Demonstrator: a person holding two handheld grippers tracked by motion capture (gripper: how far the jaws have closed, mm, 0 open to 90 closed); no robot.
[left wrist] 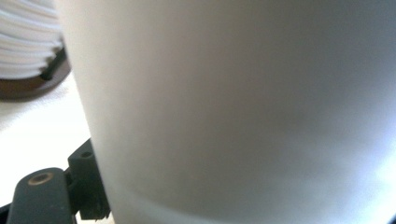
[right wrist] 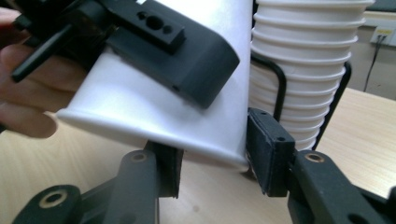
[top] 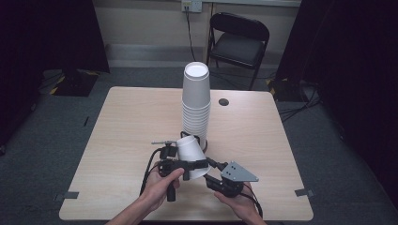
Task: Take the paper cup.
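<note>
A tall stack of upturned white cups point(top: 196, 93) stands in a black wire holder point(right wrist: 280, 84) at the table's middle. Just in front of it, a single white cup point(top: 190, 147) hangs tilted with its mouth down and towards me, and my left gripper point(top: 195, 168) is shut on it. One left finger point(right wrist: 177, 51) presses across the cup's wall point(right wrist: 140, 107). The cup's side point(left wrist: 233, 112) looms very close in the left gripper view. My right gripper point(right wrist: 217, 163) is open with the cup's rim between its pads. One right pad point(right wrist: 268, 149) sits at the rim's edge.
The light wooden table point(top: 131, 122) has a small cable hole point(top: 224, 101) beyond the stack. A black folding chair point(top: 238, 40) stands behind the table by the wall. The holder's brown base point(left wrist: 28, 86) rests on the tabletop.
</note>
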